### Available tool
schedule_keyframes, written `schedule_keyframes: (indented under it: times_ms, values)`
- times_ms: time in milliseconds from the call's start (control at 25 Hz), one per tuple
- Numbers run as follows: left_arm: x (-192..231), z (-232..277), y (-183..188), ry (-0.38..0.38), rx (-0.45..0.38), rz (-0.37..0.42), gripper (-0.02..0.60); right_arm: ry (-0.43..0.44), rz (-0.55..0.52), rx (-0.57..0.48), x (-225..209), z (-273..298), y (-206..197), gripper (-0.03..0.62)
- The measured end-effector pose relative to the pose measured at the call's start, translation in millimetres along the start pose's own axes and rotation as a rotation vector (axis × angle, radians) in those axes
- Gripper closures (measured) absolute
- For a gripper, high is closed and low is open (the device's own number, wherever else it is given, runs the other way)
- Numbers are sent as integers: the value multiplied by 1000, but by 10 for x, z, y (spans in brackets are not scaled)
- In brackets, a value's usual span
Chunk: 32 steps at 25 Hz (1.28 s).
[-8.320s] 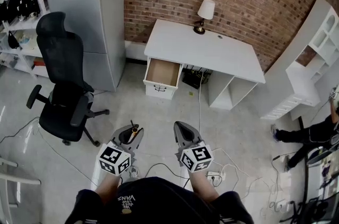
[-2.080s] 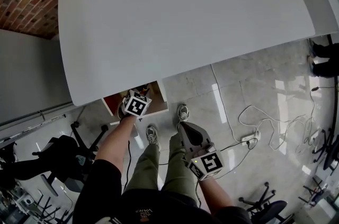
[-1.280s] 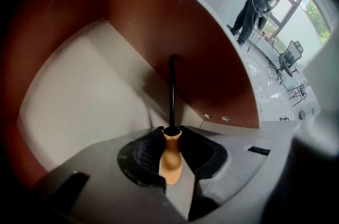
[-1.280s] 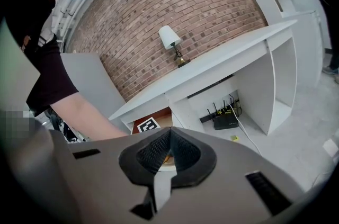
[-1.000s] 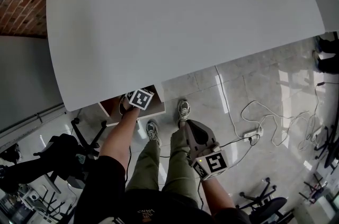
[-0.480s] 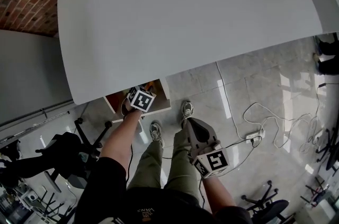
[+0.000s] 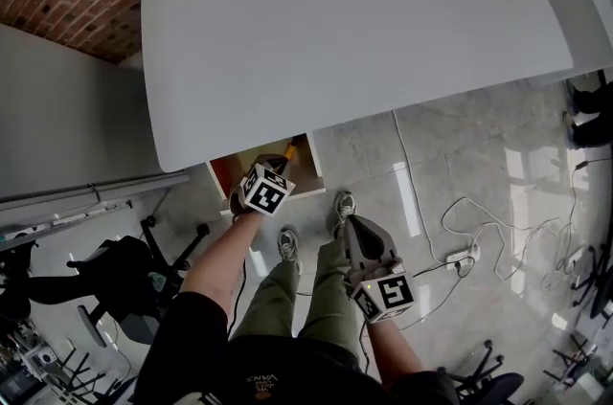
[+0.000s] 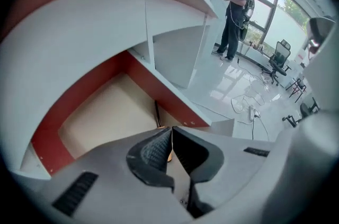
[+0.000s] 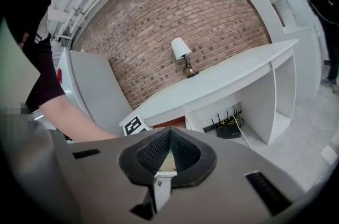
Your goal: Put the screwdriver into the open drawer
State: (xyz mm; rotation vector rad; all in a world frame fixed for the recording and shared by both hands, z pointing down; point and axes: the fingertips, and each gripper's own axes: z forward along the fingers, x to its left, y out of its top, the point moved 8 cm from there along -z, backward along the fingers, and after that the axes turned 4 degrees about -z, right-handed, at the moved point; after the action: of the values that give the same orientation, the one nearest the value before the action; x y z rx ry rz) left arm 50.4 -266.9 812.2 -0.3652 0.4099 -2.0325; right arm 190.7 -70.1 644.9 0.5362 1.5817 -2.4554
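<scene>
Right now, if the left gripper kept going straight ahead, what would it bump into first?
Probably the floor of the drawer, near its red side wall. The screwdriver held in the left gripper sticks out in front, so its tip would likely touch first.

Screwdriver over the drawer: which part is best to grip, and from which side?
Grip the screwdriver by its thick yellow-orange handle, coming from the handle end, as the left gripper holds it. The thin dark shaft then points free into the open drawer.

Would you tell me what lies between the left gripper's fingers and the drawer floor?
Only the screwdriver shaft, clamped by the left gripper; the left gripper view shows it.
</scene>
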Motion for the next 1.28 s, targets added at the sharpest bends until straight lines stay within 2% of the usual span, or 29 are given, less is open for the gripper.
schedule_keyframes:
  times_ms: [280, 440, 720, 920, 1280]
  values:
    - [-90, -714, 30, -29, -177, -25, 574, 29, -26, -67, 433, -72, 192, 599]
    - [-116, -1228, 6, -31, -251, -53, 574, 28, -60, -68, 696, -154, 273, 599]
    - [-173, -1941, -65, -87, -401, -87, 574, 17, -124, -75, 1061, -237, 414, 599]
    - [-231, -2444, -200, -83, -477, -75, 574, 24, -151, -81, 1319, -275, 531, 599]
    - [-206, -3329, -546, -72, -570, -120, 574, 48, -203, -62, 1786, -430, 704, 599]
